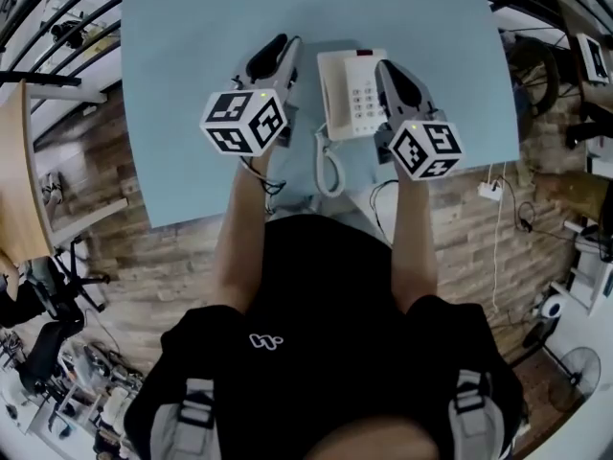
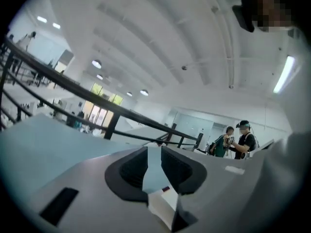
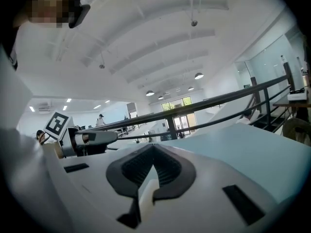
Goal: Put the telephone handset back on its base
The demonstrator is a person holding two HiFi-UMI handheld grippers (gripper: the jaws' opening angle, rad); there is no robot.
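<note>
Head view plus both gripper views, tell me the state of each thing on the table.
telephone base: flat on the blue table, keypad up.
telephone handset: resting on that base, left side.
coiled cord: slack, looped on the table.
left gripper: jaws slightly apart, nothing between.
right gripper: jaws together, empty.

Open lab hall, black railings [image 2: 83, 96], ceiling lights [image 2: 96, 63]

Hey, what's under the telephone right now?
The telephone rests on the light blue table, its coiled cord looping toward the near edge. The tabletop directly beneath it is covered.
</note>
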